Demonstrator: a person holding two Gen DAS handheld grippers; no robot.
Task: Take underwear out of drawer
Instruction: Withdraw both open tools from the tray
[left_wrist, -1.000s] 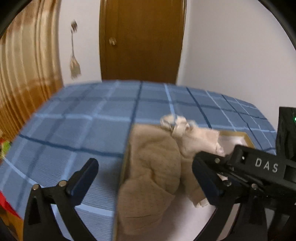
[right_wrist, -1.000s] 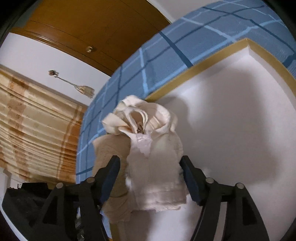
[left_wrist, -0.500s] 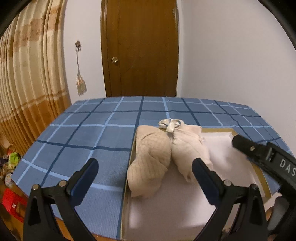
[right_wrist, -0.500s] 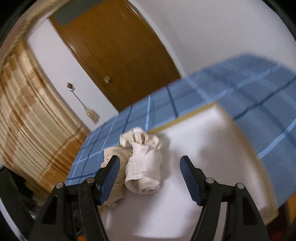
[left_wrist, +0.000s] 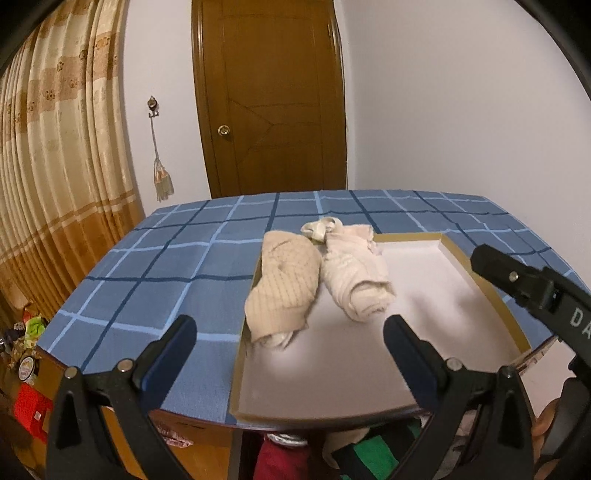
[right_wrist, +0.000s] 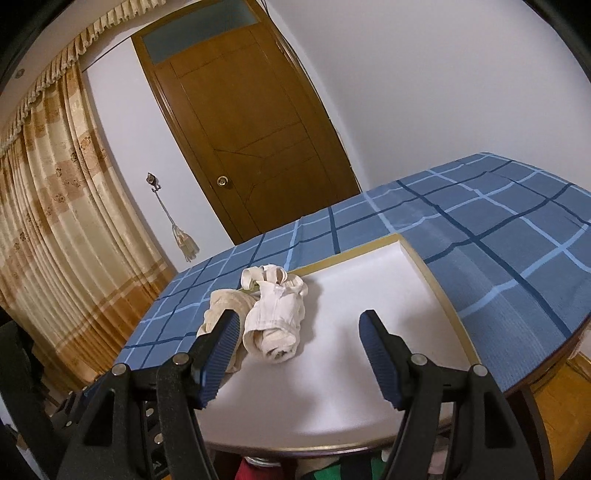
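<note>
Underwear: I am seeing two rolled pieces lying side by side, touching: a pale cream rolled cotton pair of underwear (left_wrist: 356, 280) and a tan ribbed knit rolled pair (left_wrist: 284, 291). Neither is sitting between any jaws; both are lying ahead of my grippers, out past the fingertips.

Where they rest: they are sitting at the far left corner of a shallow white tray with a gold rim (left_wrist: 487, 295), the tan one overhanging that rim. I judge they are being gathered in the tray as the place for items lifted out.

Left gripper (left_wrist: 288, 341): its jaws are standing wide and holding nothing; the tan roll is lying ahead, closer to the left finger's side, the cream roll nearer the right finger.

Right gripper (right_wrist: 297, 350): its jaws are also standing wide and empty; the cream roll (right_wrist: 275, 321) is lying just ahead of the left finger, apart from the pads, and the tan roll (right_wrist: 221, 314) is partly hiding behind that finger.

Support: the tray is resting on a blue checked cloth covering a table (left_wrist: 177, 273).

Drawer: below the near edge, under both grippers, I am glimpsing red, green and pale fabrics (left_wrist: 369, 454), likely the open drawer.

Judgement: with both jaws empty, I am reading this as a moment between placing and reaching down for another piece.
</note>
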